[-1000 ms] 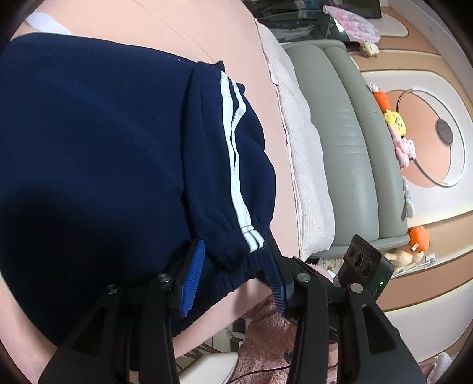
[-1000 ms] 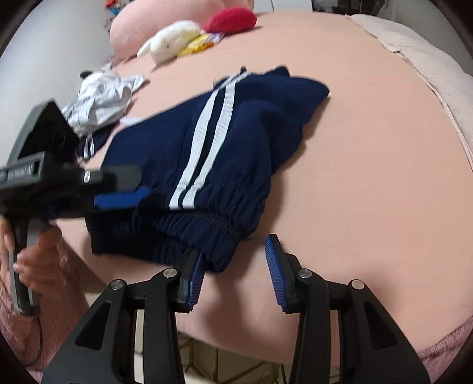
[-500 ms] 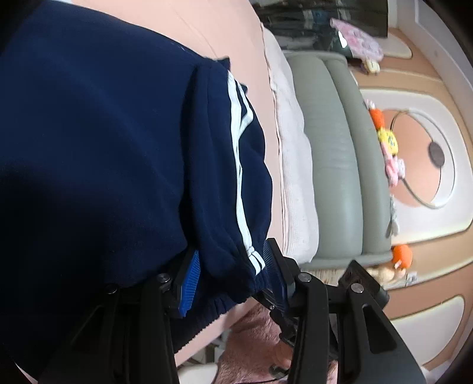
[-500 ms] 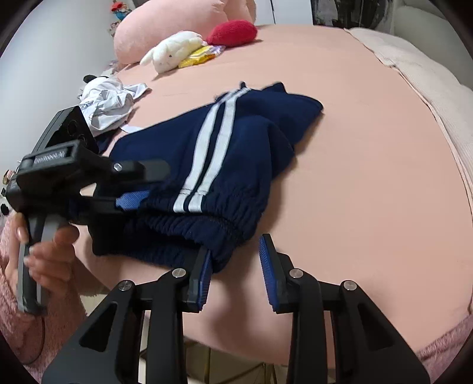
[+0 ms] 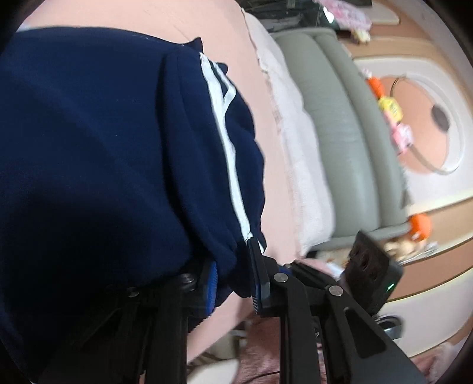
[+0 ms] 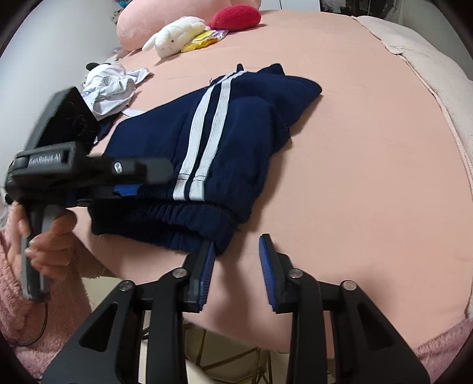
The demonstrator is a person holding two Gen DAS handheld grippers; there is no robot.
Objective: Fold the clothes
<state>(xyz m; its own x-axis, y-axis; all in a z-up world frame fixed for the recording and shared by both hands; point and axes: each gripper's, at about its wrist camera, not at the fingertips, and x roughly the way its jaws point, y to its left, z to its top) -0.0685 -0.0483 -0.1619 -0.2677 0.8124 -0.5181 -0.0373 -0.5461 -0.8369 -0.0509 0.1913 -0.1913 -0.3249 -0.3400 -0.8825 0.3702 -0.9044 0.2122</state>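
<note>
Cuff of the pants (image 5: 118,133) is being pinched by the closing left gripper (image 5: 233,274) now, no longer just straddled, while the right gripper (image 6: 236,265) narrows on nothing, so a fold's probably next.

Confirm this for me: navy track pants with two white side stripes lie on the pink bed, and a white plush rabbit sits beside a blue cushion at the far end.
One thing is wrong: the cushion is red, not blue, as the right wrist view shows. The rest stands: the navy track pants with two white side stripes lie on the pink bed, and the white plush rabbit sits beside that cushion at the far end.
</note>
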